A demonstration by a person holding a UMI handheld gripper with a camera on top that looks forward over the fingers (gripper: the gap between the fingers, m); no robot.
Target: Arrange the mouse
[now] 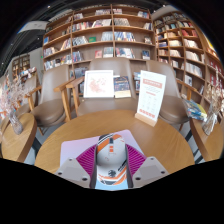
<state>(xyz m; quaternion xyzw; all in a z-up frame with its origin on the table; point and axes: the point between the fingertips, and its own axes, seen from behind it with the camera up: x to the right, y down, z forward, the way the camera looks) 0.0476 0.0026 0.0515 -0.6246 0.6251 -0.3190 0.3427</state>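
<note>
A white and grey mouse [111, 160] with orange stripes sits lengthwise between my fingers, its nose pointing away from me. My gripper [111, 150] is shut on it: the left pad [88, 161] and the right pad [134, 161] both press against its sides. The mouse is over a pale lilac mat [72, 150] on a round wooden table [60, 132]. I cannot tell whether the mouse rests on the mat or hangs just above it.
A white and orange standing sign [150, 97] is at the table's far right edge. A display card [99, 84] and books stand on a table beyond. A wooden chair [50, 106] is at the far left. Bookshelves [100, 35] line the back.
</note>
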